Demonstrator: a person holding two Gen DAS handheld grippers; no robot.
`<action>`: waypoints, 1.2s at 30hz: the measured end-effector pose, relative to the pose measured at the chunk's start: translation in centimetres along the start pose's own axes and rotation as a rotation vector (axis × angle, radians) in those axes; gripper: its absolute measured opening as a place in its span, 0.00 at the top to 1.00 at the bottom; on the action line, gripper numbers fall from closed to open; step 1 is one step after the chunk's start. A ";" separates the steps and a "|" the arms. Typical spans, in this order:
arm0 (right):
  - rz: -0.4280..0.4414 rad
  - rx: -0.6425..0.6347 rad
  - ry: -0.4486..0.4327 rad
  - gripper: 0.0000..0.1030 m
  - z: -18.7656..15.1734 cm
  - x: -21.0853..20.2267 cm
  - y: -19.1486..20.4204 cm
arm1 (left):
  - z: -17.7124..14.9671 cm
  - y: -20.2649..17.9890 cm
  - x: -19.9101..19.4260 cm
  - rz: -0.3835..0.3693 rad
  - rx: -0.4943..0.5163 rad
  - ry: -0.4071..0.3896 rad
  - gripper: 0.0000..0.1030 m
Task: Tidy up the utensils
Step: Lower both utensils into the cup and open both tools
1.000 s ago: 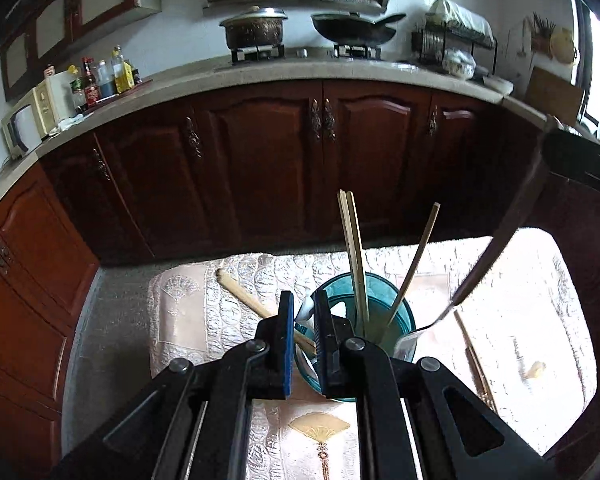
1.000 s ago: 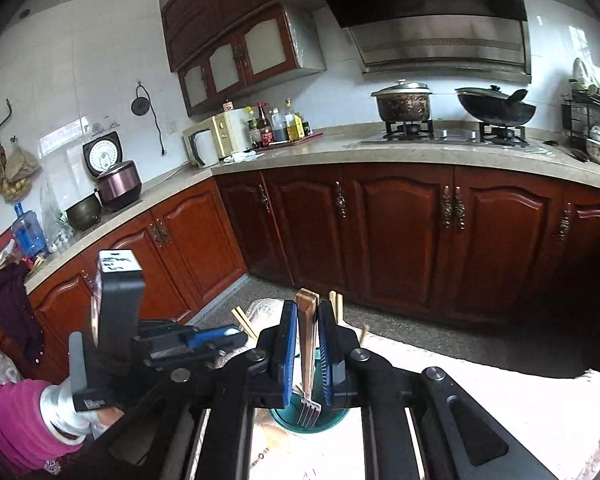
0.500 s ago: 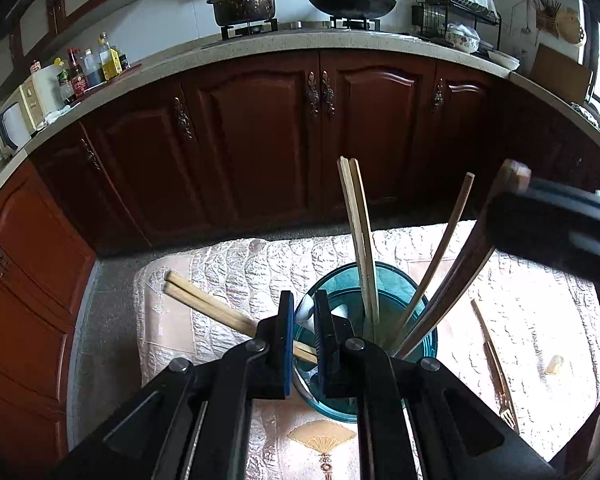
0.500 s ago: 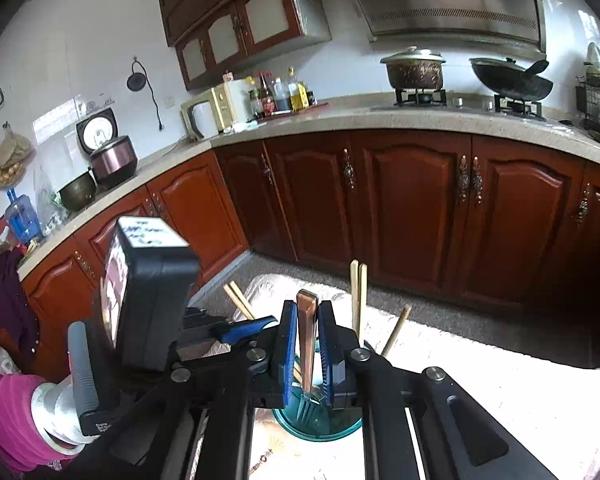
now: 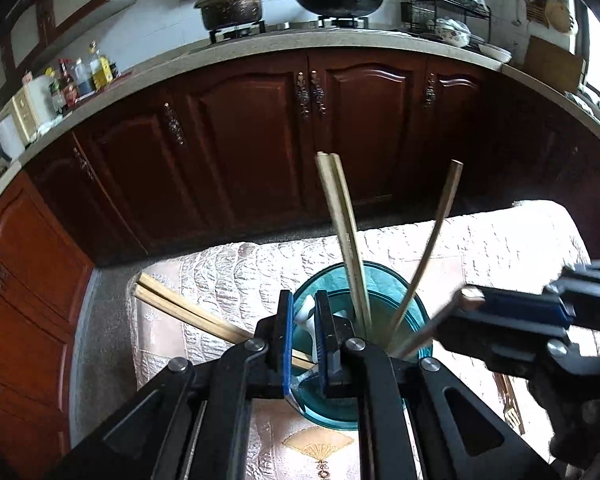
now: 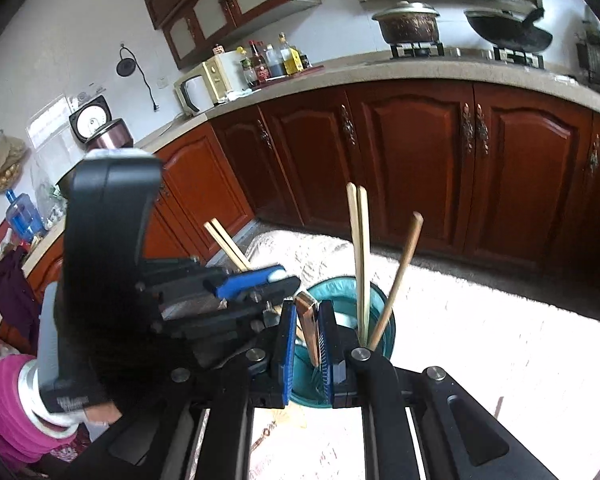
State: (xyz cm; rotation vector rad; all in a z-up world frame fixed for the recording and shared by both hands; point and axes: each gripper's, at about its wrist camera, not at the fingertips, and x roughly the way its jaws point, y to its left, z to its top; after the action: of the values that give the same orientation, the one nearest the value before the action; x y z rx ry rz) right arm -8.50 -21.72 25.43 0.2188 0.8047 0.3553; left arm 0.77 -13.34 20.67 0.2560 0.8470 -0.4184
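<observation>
- We take the round teal glass holder as our landmark; it stands on the pale quilted cloth.
- In the holder a pair of light wooden chopsticks stands near upright, with a single wooden chopstick leaning to its right.
- Left of the holder, two more pale wooden chopsticks lie on the cloth.
- The left black two-finger gripper sits at the holder's near left rim, clamping a small white piece.
- The right black two-finger gripper holds a copper-toned metal utensil handle slanting down into the holder.
- Behind the holder runs the dark red wooden cabinet row.
</observation>
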 end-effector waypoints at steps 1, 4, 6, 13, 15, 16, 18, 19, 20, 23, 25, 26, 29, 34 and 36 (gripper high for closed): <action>0.010 0.016 -0.004 0.87 -0.1 -0.1 -0.3 | 0.1 0.3 0.1 -0.008 -0.015 0.001 0.90; 0.018 0.042 -0.002 0.87 -0.3 -0.2 -1.1 | 0.2 0.6 0.5 -0.023 -0.035 0.002 0.90; 0.019 0.047 0.000 0.88 -0.6 -0.3 -1.2 | 0.1 0.1 0.6 -0.023 -0.023 -0.001 0.89; 0.007 0.046 0.006 0.88 -1.1 -0.9 -1.2 | -0.5 -0.9 2.4 -0.032 -0.023 0.034 0.87; -0.003 0.055 0.019 0.85 -1.3 -0.9 -1.6 | -0.5 -0.6 2.6 -0.040 -0.045 0.037 0.87; -0.006 0.063 0.031 0.84 -1.4 -0.7 -1.8 | -0.5 -0.3 2.6 -0.045 -0.063 0.043 0.87; -0.009 0.083 0.043 0.84 -1.6 -0.5 -2.2 | -0.6 0.1 2.5 -0.057 -0.089 0.056 0.87; -0.006 0.095 0.044 0.84 -1.8 -0.4 -2.4 | -0.6 0.3 2.5 -0.061 -0.096 0.064 0.87; -0.002 0.102 0.040 0.84 -1.9 -0.5 -2.6 | -0.6 0.4 2.3 -0.062 -0.101 0.065 0.86; 0.002 0.119 0.039 0.82 -2.2 -0.5 -2.9 | -0.8 0.7 1.7 -0.070 -0.113 0.065 0.70; 0.003 0.125 0.045 0.78 -2.2 -0.5 -3.1 | -0.8 0.8 1.2 -0.086 -0.126 0.060 0.64; 0.000 0.126 0.046 0.77 -2.3 -0.5 -3.1 | -0.7 0.8 0.9 -0.089 -0.126 0.054 0.61; -0.002 0.138 0.044 0.77 -2.4 -1.0 -3.2 | -0.7 0.7 0.0 -0.096 -0.128 0.041 0.52; 0.003 0.150 0.006 0.76 -2.5 -3.0 -3.5 | -0.6 0.7 -2.0 -0.106 -0.148 0.016 0.47; 0.004 0.151 -0.012 0.76 -2.5 -4.0 -3.4 | -0.7 0.8 -3.0 -0.112 -0.159 -0.001 0.43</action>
State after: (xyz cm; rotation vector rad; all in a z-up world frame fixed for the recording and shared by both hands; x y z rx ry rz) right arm -12.12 -26.26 25.25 0.3635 0.8200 0.2967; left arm -1.11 -11.63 22.54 0.0616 0.8915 -0.4527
